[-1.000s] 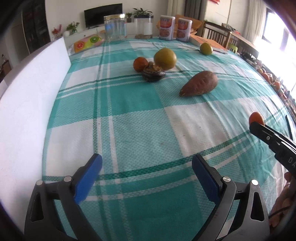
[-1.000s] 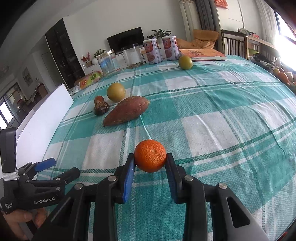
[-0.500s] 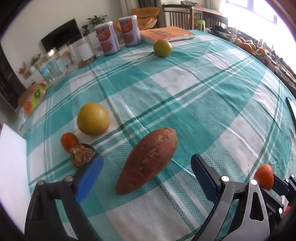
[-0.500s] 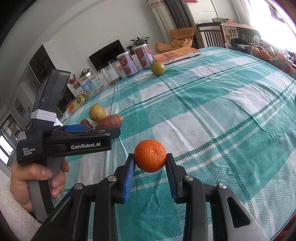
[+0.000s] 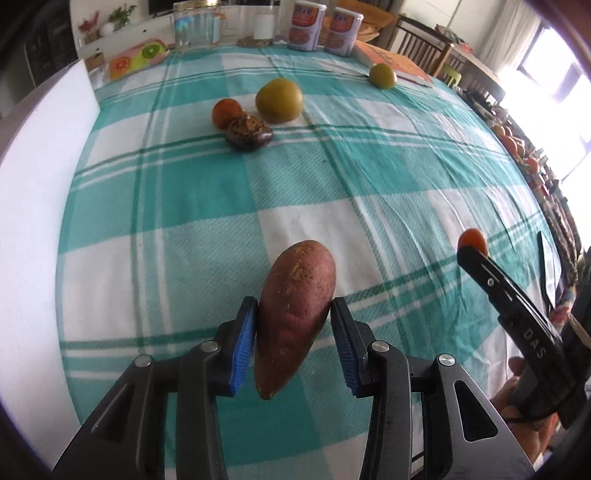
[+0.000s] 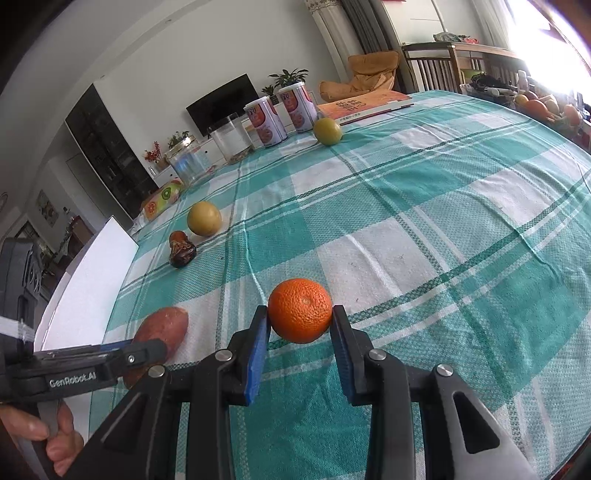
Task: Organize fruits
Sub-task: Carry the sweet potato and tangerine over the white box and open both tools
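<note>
A reddish-brown sweet potato (image 5: 295, 306) stands lengthwise between the blue pads of my left gripper (image 5: 293, 310). The jaws are closing and both pads press on its sides, just over the checked cloth. From the right wrist view the sweet potato (image 6: 162, 326) sticks out past the left gripper (image 6: 140, 350) at lower left. My right gripper (image 6: 300, 314) is shut on a small orange (image 6: 300, 310), held above the cloth. That orange (image 5: 472, 238) shows at the right gripper's tip (image 5: 472, 254) in the left wrist view.
Farther back lie a yellow round fruit (image 5: 279, 99), a small orange fruit (image 5: 226, 112), a dark brown husk (image 5: 249, 133) and a green fruit (image 5: 383, 75). A white board (image 5: 33, 206) borders the left side. Two cans (image 5: 306, 24), a jar (image 5: 195, 24) and a book (image 5: 395, 61) line the far edge.
My left gripper went in over the sweet potato, closed on it and drew back with it toward the table's near side. The right gripper kept hold of the orange.
</note>
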